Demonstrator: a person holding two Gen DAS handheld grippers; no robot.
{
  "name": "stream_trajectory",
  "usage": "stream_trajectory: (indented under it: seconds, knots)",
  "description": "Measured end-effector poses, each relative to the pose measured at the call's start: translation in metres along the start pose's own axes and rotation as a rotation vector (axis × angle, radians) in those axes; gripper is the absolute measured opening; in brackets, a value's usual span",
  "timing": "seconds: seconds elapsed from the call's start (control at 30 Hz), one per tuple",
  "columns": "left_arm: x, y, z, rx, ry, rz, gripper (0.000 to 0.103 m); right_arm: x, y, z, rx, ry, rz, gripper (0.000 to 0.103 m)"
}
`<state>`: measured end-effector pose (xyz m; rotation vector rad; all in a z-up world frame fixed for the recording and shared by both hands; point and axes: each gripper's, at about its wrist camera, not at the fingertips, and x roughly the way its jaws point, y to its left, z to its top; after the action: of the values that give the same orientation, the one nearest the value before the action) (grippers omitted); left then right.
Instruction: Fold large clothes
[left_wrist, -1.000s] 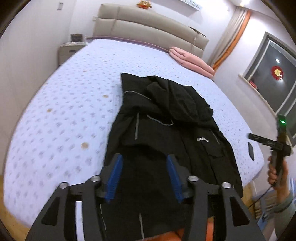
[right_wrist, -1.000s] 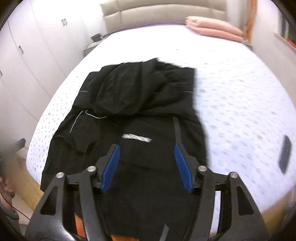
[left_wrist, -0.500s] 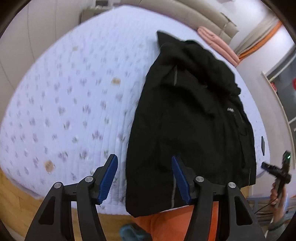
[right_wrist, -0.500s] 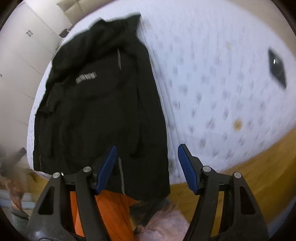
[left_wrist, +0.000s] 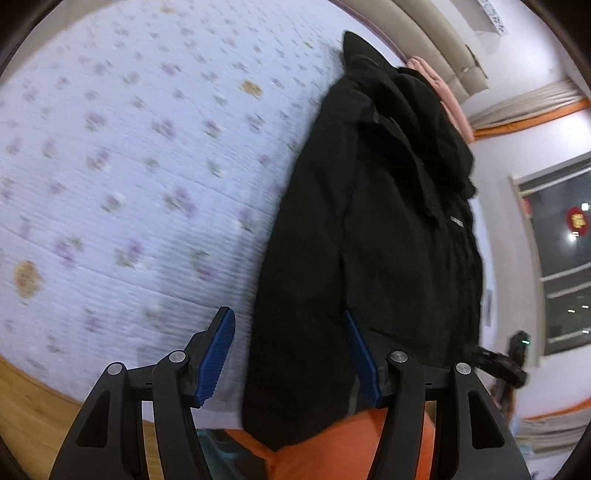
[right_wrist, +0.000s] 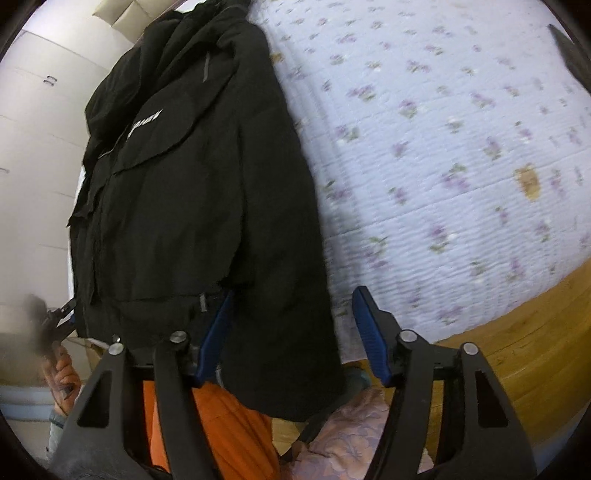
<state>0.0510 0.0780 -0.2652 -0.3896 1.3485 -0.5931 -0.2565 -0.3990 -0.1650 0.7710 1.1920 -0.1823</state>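
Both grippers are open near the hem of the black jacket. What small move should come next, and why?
Probably lower both and close on the hem corners. The left gripper and right gripper are open, each straddling a bottom corner of the black jacket hanging over the edge of the bed, unheld.

My left gripper (left_wrist: 290, 356) hangs spread wide over the black jacket (left_wrist: 373, 236), whose hem droops off the edge of the flowered bed (left_wrist: 129, 166), nothing between the pads
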Motion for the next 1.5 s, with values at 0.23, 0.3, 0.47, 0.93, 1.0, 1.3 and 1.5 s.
stream_trajectory:
  seconds: [0.23, 0.3, 0.47, 0.93, 1.0, 1.3, 1.5]
  knots:
    - [-0.005, -0.017, -0.018, 0.06, -0.009, -0.014, 0.03, -0.004, 0.022, -0.015, -0.097, 0.012, 0.017, 0.048]
    - [-0.004, -0.019, -0.021, 0.066, -0.006, -0.009, 0.03, -0.003, 0.025, -0.02, -0.125, 0.027, 0.004, 0.049]
    - [0.004, -0.015, -0.022, 0.033, 0.022, -0.014, 0.05, 0.01, 0.024, -0.022, -0.099, 0.053, 0.008, 0.055]
    - [-0.011, -0.06, -0.026, 0.127, -0.043, 0.117, 0.011, -0.008, 0.062, -0.03, -0.208, -0.027, -0.06, 0.009]
    - [-0.025, -0.068, -0.023, 0.127, -0.082, 0.099, 0.011, -0.025, 0.067, -0.028, -0.207, -0.067, -0.045, 0.007]
    - [-0.079, -0.105, 0.01, 0.174, -0.205, 0.045, 0.011, -0.081, 0.09, -0.007, -0.222, -0.211, 0.012, 0.006]
    - [-0.092, -0.129, 0.029, 0.18, -0.253, 0.021, 0.011, -0.096, 0.105, -0.002, -0.262, -0.228, -0.004, 0.006]
